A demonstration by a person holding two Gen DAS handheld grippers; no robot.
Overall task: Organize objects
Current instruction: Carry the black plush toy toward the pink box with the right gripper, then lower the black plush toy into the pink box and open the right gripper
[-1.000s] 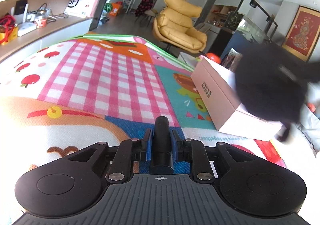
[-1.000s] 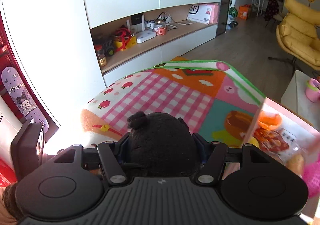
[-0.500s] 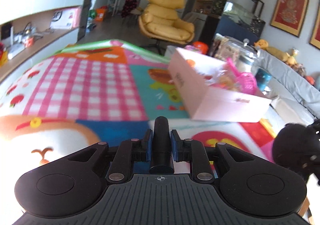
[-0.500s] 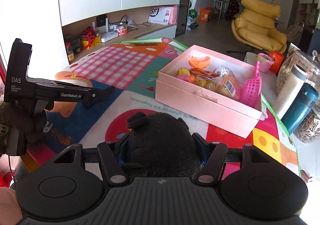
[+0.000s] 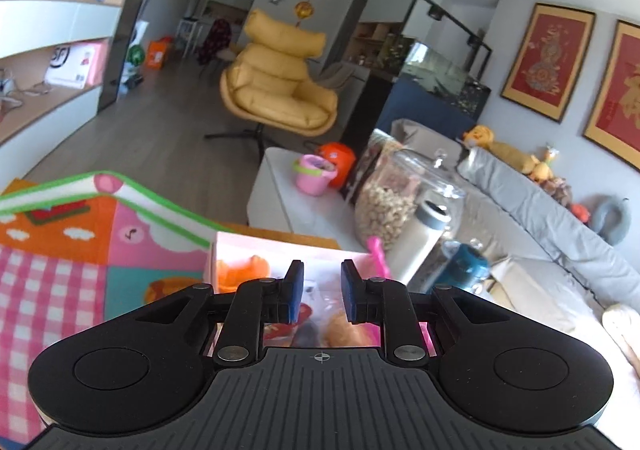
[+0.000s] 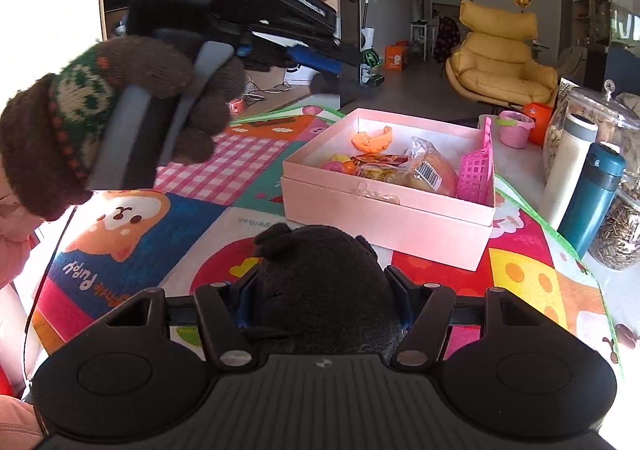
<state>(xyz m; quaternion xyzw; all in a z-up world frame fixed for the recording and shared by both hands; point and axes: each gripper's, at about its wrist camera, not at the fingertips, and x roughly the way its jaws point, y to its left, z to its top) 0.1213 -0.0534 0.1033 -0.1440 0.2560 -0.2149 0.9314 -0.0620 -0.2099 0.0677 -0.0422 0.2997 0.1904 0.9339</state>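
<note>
The black plush toy (image 6: 320, 282) sits clamped in your right gripper (image 6: 322, 310), both pads pressed into its sides, held just above the play mat (image 6: 132, 250). It is a rounded, fuzzy, dark lump with a small ear-like nub at its front left, and it looks soft enough to bulge around the pads. It has no clear long axis, so its turn matters little.

What the next move depends on is the pink box (image 6: 384, 206). It lies straight ahead of the toy and a little to the right, near but not touching. Its long near wall runs across your view, dropping slightly to the right. The toy probably has to clear that wall before you release it. The right hand is the nearer one and already carries the load.

Inside the box, an orange piece (image 6: 372, 138) lies at the back left. A wrapped bun packet (image 6: 432, 170) fills the middle, and a pink mesh scoop (image 6: 476, 170) leans on the right wall. The barest floor seems to be at the back, between the orange piece and the scoop.

Your left gripper (image 5: 319, 290) hovers over the box's far left part, held by a knitted glove (image 6: 100, 118). Its jaws are narrowly apart with nothing between them. Mind it as you come across, and mind the teal flask (image 6: 592, 194) just beyond the box's right end.
</note>
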